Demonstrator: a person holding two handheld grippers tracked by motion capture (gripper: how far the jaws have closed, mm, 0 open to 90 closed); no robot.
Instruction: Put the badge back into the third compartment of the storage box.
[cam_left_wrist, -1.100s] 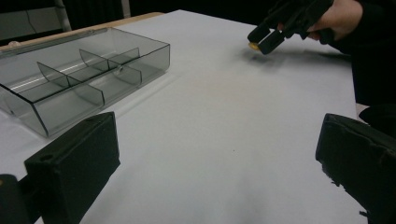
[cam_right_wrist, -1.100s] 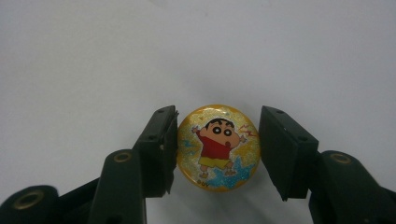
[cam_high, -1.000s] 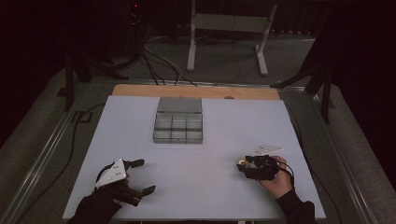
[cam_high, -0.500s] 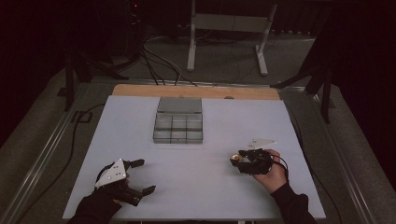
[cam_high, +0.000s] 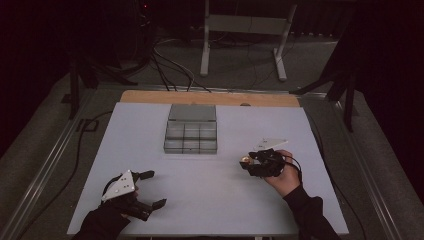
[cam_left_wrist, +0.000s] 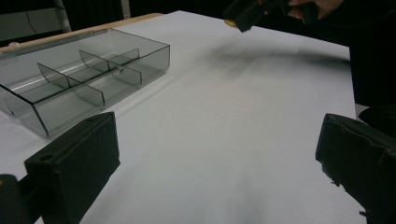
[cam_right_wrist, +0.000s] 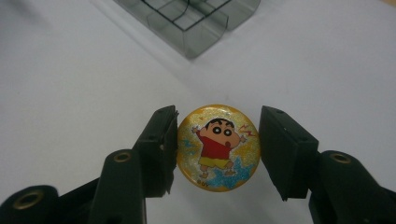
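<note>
Left gripper (cam_high: 150, 189) low at near-left of table (cam_high: 210, 200), jaws wide, nothing between, bare table surface under them. Grey three-cornered plate on top, dark-sleeved forearm entering from near edge. In left gripper view both black jaws far apart at bottom corners.

Clear tray (cam_high: 191, 136) at centre, toward far side of table, divided into compartments, lid panel folded back on far side. Compartments look bare as far as visible. In left gripper view tray (cam_left_wrist: 79, 81) sits at upper left, well apart from left jaws.

Strip of wood (cam_high: 210, 98) along far table edge. Cables (cam_high: 170, 75) and a metal stand (cam_high: 245, 30) on the floor beyond.

Right gripper (cam_high: 246, 163) right of centre, near side of tray and just right of it, raised off table, pointing left. Jaws clamped on round badge (cam_right_wrist: 218, 147), pads pressing on its left and right edges. Badge yellow, glittery, cartoon child in red shirt and yellow shorts, blue splash at bottom; face turned toward the gripper camera, held clear of table. In high view badge (cam_high: 244, 161) a small yellow spot at jaw tips. Bare hand (cam_high: 282, 175) behind gripper, dark sleeve to near-right. Right gripper also at top of left gripper view (cam_left_wrist: 236, 21), yellow edge at its tip.
</note>
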